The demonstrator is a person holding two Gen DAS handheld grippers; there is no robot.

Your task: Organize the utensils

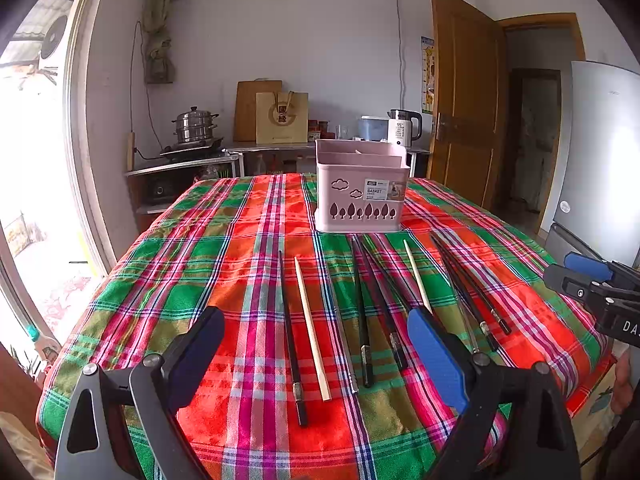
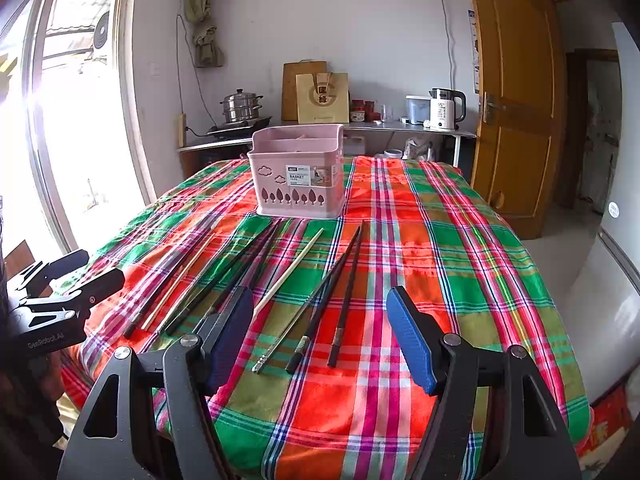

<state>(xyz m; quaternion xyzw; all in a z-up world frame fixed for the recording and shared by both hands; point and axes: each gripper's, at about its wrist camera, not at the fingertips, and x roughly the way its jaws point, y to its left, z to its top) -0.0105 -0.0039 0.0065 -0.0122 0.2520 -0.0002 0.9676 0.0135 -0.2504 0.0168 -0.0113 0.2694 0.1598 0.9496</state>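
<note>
Where chopsticks (image 1: 310, 328) lie | pink holder (image 1: 360, 188) label reads "BASKET"

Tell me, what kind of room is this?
Most likely a home kitchen with a dining table. A steamer pot sits on a stove by the window, an electric kettle stands on the counter, and chopsticks lie on the plaid tablecloth.
</note>
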